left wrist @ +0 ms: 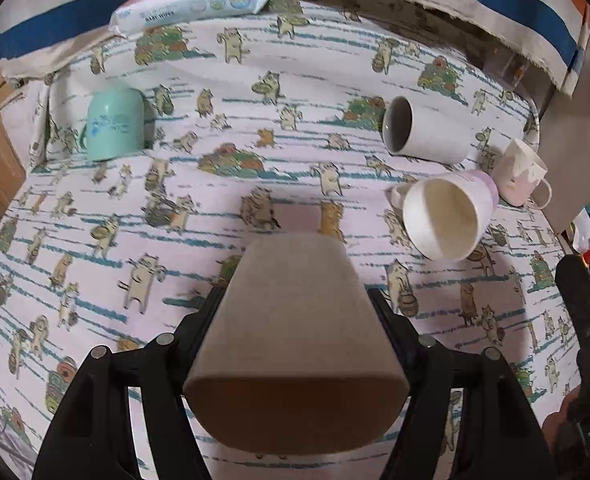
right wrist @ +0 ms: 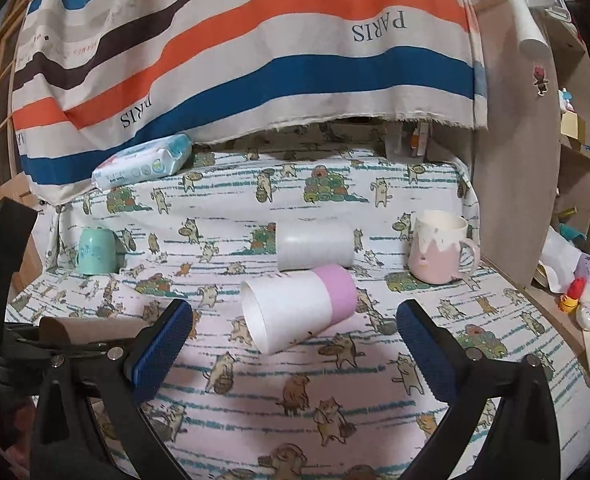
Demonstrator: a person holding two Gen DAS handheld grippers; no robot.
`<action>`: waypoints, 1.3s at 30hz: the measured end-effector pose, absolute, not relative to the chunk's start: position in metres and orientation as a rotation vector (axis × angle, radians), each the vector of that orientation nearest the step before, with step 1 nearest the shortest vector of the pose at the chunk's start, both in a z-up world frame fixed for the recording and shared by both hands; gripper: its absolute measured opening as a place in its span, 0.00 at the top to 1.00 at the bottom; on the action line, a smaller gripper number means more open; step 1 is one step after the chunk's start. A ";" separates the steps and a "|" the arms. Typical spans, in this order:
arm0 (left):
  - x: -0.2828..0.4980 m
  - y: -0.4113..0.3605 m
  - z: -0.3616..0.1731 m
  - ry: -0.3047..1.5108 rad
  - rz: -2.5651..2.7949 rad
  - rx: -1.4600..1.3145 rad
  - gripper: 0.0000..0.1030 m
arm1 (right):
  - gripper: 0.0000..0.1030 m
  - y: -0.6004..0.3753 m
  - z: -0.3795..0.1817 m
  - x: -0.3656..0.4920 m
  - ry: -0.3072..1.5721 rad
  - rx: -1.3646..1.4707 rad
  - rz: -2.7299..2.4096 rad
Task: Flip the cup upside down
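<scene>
Left gripper point(left wrist: 295, 336) clamped on beige cup point(left wrist: 295, 344), fingers pressed to both sides; cup held above the tabletop's near edge, one end toward the camera. Whether that end is the closed base or the mouth: cannot tell. Same cup glimpsed at far left of the right wrist view point(right wrist: 91, 326).

Right gripper point(right wrist: 295, 344) spread wide, holding nothing, blue pads point(right wrist: 161, 350) apart, hovering over cat-print cloth point(right wrist: 275, 392) near the tabletop's near edge.

White-and-pink cup point(right wrist: 299, 306) on its side about mid-tabletop, mouth toward the near-left, pink base toward the far-right; in the left wrist view point(left wrist: 447, 216) near the right edge, with a handle showing beside its rim.

Grey-white cup point(right wrist: 315, 244) on its side just behind it, dark interior visible in the left wrist view point(left wrist: 423, 130).

Pink mug point(right wrist: 441, 246) upright, handle to the right, near the right edge.

Mint cup point(right wrist: 95, 250) upside down near the left edge.

Wipes pack point(right wrist: 143, 162) at the far-left corner, against striped fabric point(right wrist: 255, 60) hanging behind.
</scene>
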State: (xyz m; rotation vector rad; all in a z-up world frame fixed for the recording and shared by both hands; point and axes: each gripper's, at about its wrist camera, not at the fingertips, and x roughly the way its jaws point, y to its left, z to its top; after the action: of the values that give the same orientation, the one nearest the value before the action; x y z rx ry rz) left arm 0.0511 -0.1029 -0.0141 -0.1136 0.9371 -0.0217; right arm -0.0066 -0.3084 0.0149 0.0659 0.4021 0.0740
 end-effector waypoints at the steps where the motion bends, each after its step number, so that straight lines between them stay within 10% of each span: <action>1: 0.051 -0.104 -0.015 0.937 -0.022 -0.112 0.35 | 0.00 -0.310 0.015 -0.007 0.404 0.067 0.076; 16: 0.054 -0.118 -0.037 0.995 -0.054 -0.053 0.28 | 0.00 -0.301 0.020 -0.019 0.377 0.007 0.054; 39: 0.010 -0.029 0.036 0.562 -0.063 -0.116 0.03 | 0.00 -0.270 0.079 -0.066 0.296 -0.001 0.175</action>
State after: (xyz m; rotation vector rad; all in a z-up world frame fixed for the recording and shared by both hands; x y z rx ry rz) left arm 0.0098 -0.0289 0.0362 -0.1161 0.5616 -0.0628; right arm -0.0664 -0.2702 0.0792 -0.0013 0.2958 0.1751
